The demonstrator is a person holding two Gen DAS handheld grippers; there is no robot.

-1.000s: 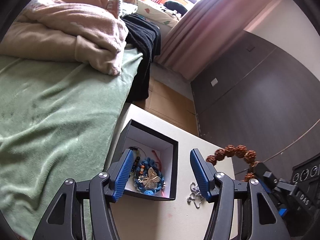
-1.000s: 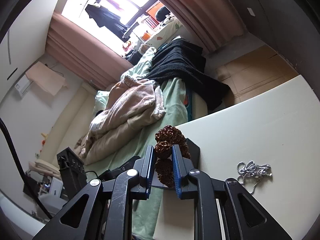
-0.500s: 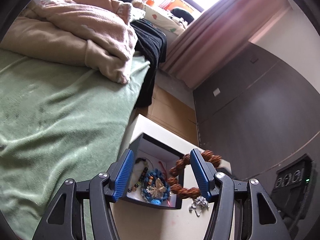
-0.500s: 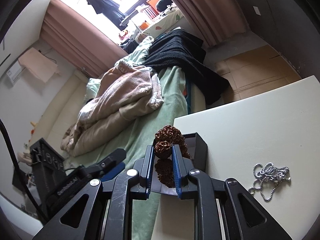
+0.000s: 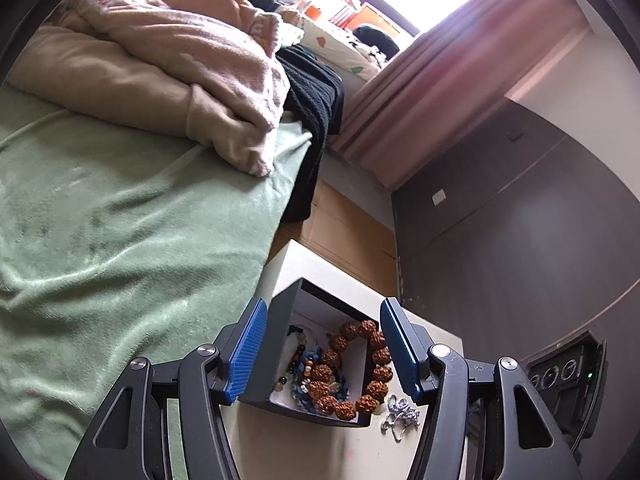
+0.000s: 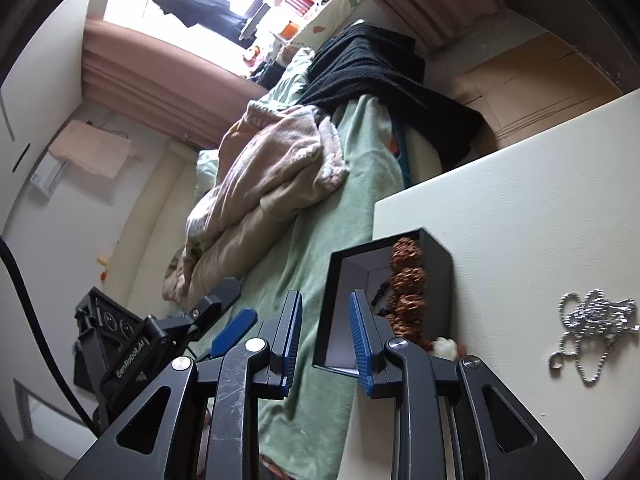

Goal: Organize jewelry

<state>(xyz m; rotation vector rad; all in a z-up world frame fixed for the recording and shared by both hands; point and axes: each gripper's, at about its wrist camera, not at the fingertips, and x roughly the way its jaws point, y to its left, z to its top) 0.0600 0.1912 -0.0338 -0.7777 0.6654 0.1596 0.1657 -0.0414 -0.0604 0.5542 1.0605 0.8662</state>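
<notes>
A black open box (image 5: 288, 308) (image 6: 438, 276) stands on a cream table (image 5: 304, 452) (image 6: 520, 216) next to the bed. A brown knobbly bead bracelet (image 5: 360, 368) (image 6: 406, 280) lies inside it, on top of a blue beaded bracelet (image 5: 310, 360) and other beads. A silver ball chain (image 5: 400, 412) (image 6: 592, 320) lies on the table beside the box. My left gripper (image 5: 320, 344) is open and empty above the box. My right gripper (image 6: 326, 332) is open and empty at the box's near rim.
A bed with a green blanket (image 5: 120, 232), a beige quilt (image 5: 160, 64) and a black knit throw (image 5: 316, 104) runs along the table's left edge. Dark cabinets (image 5: 520, 240) stand behind the table. Cardboard (image 6: 532, 76) lies on the floor beyond.
My right gripper carried the brown bracelet over the box, opened and let it go; it now lies in the box. My left gripper rose and drew back a little.
</notes>
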